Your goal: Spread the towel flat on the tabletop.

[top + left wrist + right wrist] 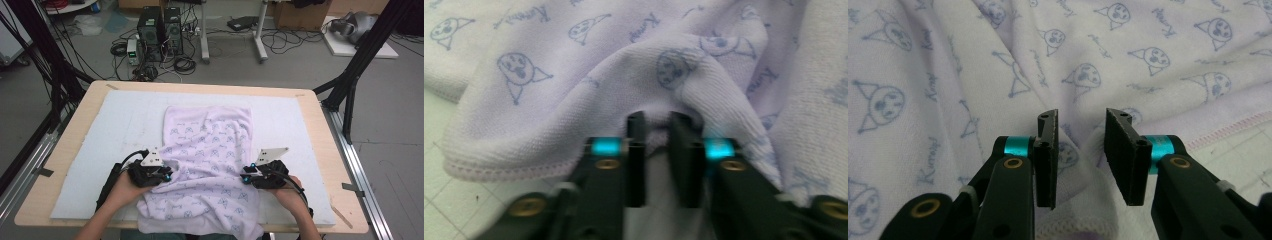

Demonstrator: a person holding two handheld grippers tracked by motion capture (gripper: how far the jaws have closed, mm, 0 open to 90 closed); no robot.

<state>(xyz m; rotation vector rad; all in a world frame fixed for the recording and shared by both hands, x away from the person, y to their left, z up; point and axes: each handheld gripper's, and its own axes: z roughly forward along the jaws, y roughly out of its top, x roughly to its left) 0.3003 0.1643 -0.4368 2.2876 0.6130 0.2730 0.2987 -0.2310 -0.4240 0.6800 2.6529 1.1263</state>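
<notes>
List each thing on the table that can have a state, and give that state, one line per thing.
Lavender cartoon-print towel: rumpled, near end bunched and hanging over the table's front edge.
Left gripper: jaws nearly closed, pinching a raised fold of the towel.
Right gripper: jaws open, straddling a towel fold, not yet clamped.
White mat: lying flat under the towel.

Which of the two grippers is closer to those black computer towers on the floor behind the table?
Left. The left gripper sits almost straight below the computer towers; the right gripper sits further off to the side.
</notes>
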